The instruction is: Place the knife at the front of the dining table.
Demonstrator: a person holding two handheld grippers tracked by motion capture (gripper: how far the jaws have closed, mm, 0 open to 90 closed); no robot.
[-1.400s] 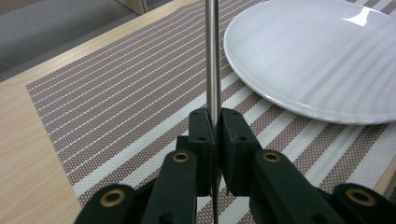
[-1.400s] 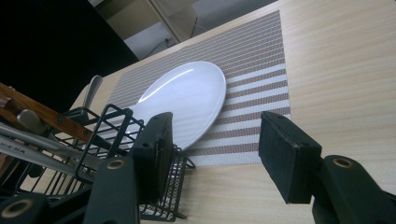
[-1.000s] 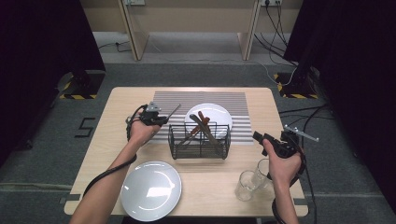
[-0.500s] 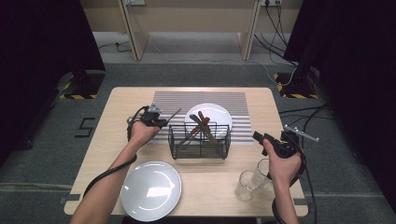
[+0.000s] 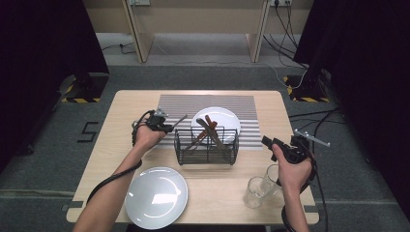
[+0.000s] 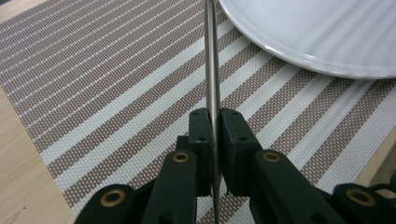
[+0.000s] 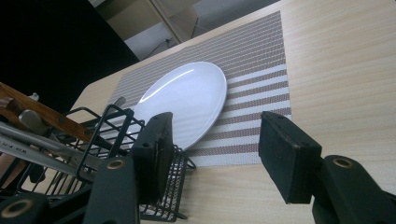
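My left gripper (image 5: 168,127) hovers over the striped placemat (image 5: 193,102), left of the black wire basket (image 5: 207,145). In the left gripper view my left gripper (image 6: 215,116) is shut on a thin metal piece of cutlery (image 6: 211,56), seen edge-on and pointing toward the white plate (image 6: 317,42). That cutlery (image 5: 179,120) sticks out toward the basket. My right gripper (image 5: 269,143) is right of the basket. Its jaws stand wide open in the right gripper view, with nothing between them (image 7: 215,140). The basket (image 7: 93,140) holds wooden-handled cutlery (image 5: 211,128).
A white plate (image 5: 227,117) lies on the placemat behind the basket. A second white plate (image 5: 156,195) sits near the table's front edge. Two clear glasses (image 5: 254,192) (image 5: 272,176) stand at the front right, close under my right hand.
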